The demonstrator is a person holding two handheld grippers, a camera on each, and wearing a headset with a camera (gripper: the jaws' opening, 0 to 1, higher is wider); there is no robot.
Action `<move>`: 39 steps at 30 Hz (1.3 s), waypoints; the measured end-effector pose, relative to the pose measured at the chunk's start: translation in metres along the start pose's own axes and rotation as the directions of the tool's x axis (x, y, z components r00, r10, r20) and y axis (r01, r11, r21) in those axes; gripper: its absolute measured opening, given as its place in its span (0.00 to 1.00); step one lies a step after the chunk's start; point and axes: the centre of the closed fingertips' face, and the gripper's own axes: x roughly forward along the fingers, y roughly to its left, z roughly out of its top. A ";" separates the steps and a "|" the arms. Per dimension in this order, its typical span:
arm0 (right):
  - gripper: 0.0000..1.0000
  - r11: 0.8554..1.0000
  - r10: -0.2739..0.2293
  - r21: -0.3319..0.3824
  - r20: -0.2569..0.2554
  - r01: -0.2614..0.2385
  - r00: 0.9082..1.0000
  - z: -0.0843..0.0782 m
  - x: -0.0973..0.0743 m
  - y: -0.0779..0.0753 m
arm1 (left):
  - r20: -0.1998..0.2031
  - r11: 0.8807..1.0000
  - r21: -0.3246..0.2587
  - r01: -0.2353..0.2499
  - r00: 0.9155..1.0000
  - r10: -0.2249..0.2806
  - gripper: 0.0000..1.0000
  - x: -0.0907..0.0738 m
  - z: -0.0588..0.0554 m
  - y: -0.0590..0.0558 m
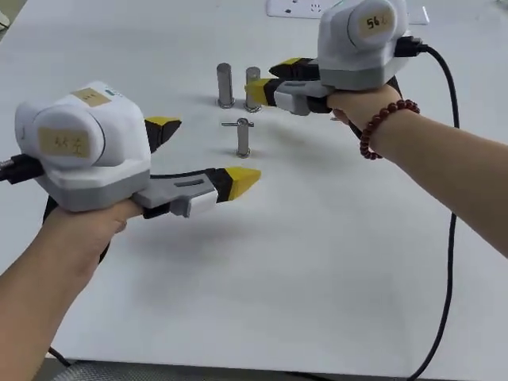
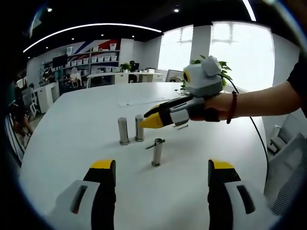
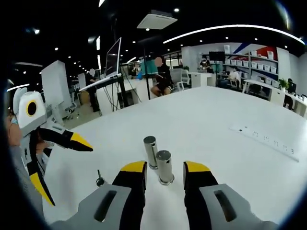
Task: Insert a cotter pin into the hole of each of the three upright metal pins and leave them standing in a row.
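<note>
On the white table (image 1: 317, 262) a front metal pin (image 1: 244, 139) is seen standing upright, with a cotter pin (image 1: 235, 123) passed crosswise through the hole near its top. Just behind the front metal pin, a second metal pin (image 1: 252, 89) and a third metal pin (image 1: 225, 85) stand upright side by side, close together but not touching, both bare as far as can be made out. The right gripper (image 1: 263, 79) is held behind and to the right of the front metal pin, with its jaws parted. In the right gripper view the second metal pin is seen between them with a gap left on either side, and the third metal pin is seen just beyond it. The left gripper (image 1: 208, 149) is held on the near left side of the front metal pin, its jaws spread wide over bare table. In the left gripper view the front metal pin is framed between the two yellow tips, ahead of them. A bead bracelet (image 1: 381, 127) is worn on the wrist behind the right gripper, and a black cable (image 1: 452, 222) is trailed across the table to the right of the front metal pin. A power strip (image 1: 305, 8) is laid near the table's far edge, well behind the front metal pin.
</note>
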 end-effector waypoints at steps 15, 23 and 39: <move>0.14 0.998 0.025 0.056 0.005 -0.025 1.000 -0.010 0.022 0.003 | -0.011 1.000 0.014 0.016 1.000 -0.016 0.87 -0.001 -0.006 -0.002; 0.11 0.998 0.029 0.057 0.011 -0.030 1.000 -0.009 0.023 0.005 | -0.004 0.999 0.019 0.027 1.000 -0.027 0.92 -0.001 -0.005 -0.004; 0.08 0.992 0.083 -0.094 -0.026 -0.085 0.996 -0.011 0.015 0.012 | -0.006 0.999 0.016 0.032 0.999 -0.032 0.93 -0.001 -0.003 -0.005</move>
